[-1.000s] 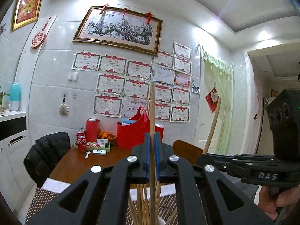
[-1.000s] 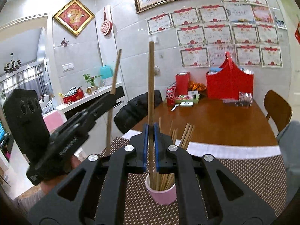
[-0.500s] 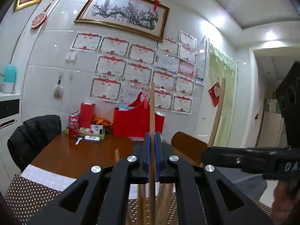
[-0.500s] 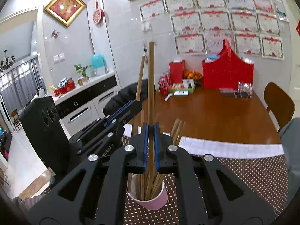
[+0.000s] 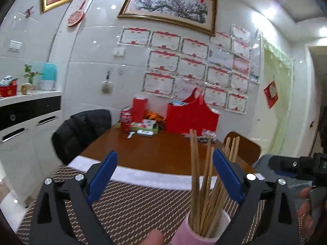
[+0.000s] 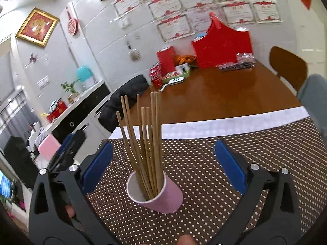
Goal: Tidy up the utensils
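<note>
Chopsticks (image 5: 206,185) stood in the pink cup (image 5: 201,232) at the lower right of the left view. The left tongs (image 5: 163,175) had just opened wide, empty.

In the right view, the right tongs (image 6: 163,167) had also just spread, empty. Cup near the middle, bench (image 6: 224,94) bare beyond. The job looked nearly done.

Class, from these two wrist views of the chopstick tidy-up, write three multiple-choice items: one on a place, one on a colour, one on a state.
1. Where are the chopsticks?
A. flat on the mat
B. standing in the cup
C. in the red bag

2. What colour is the cup?
A. pink
B. green
C. black

3. How is the right claw?
A. shut on a chopstick
B. shut, empty
C. open

Answers: 1 B, the sticks rise from the cup; 2 A, its wall is pink; 3 C, the blue pads stand wide apart, touching nothing.
</note>
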`<action>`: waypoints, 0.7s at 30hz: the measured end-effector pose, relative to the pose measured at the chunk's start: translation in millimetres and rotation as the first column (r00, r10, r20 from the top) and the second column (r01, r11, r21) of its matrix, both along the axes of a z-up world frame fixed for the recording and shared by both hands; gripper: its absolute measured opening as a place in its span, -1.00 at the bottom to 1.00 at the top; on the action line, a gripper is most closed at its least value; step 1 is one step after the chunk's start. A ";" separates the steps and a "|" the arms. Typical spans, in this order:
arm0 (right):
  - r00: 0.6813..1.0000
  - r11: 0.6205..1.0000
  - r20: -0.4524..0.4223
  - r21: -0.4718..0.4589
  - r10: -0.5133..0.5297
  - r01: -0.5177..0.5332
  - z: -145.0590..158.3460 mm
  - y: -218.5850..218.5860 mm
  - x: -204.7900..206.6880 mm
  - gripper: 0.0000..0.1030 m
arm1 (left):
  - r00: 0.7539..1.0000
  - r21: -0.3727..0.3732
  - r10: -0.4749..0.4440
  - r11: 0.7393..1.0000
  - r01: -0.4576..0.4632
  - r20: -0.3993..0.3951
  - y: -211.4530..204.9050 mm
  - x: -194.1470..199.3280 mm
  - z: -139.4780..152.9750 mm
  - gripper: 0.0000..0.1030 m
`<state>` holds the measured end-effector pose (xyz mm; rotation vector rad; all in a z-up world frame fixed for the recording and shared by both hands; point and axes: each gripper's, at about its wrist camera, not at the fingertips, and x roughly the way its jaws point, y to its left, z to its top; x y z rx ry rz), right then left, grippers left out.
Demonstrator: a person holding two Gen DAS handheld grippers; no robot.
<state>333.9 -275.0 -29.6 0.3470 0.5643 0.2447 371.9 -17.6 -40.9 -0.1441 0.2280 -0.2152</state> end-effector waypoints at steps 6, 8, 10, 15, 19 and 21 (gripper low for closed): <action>0.999 0.999 0.042 -0.014 -0.031 0.032 15.8 4.6 -45.5 0.89 | 0.999 0.045 0.053 0.998 -0.054 0.006 15.1 -62.6 21.5 0.81; 0.997 0.999 0.070 -0.030 -0.041 0.043 22.0 9.6 -68.0 0.89 | 0.998 0.075 0.066 0.995 -0.067 0.018 16.7 -86.4 28.3 0.81; 0.995 0.998 0.087 -0.040 -0.048 0.051 25.7 14.7 -85.7 0.89 | 0.996 0.120 0.085 0.989 -0.088 0.030 16.6 -114.3 35.1 0.81; 0.989 0.992 0.126 -0.092 -0.078 0.090 29.9 28.1 -144.6 0.89 | 0.993 0.174 0.111 0.978 -0.116 0.040 16.4 -174.4 45.4 0.82; 0.985 0.984 0.143 -0.133 -0.098 0.118 32.1 35.9 -185.5 0.89 | 0.992 0.179 0.126 0.976 -0.127 0.017 18.0 -215.4 52.2 0.83; 0.979 0.979 0.164 -0.146 -0.118 0.142 35.3 38.8 -210.6 0.89 | 0.990 0.192 0.139 0.972 -0.135 -0.008 17.3 -235.2 55.8 0.85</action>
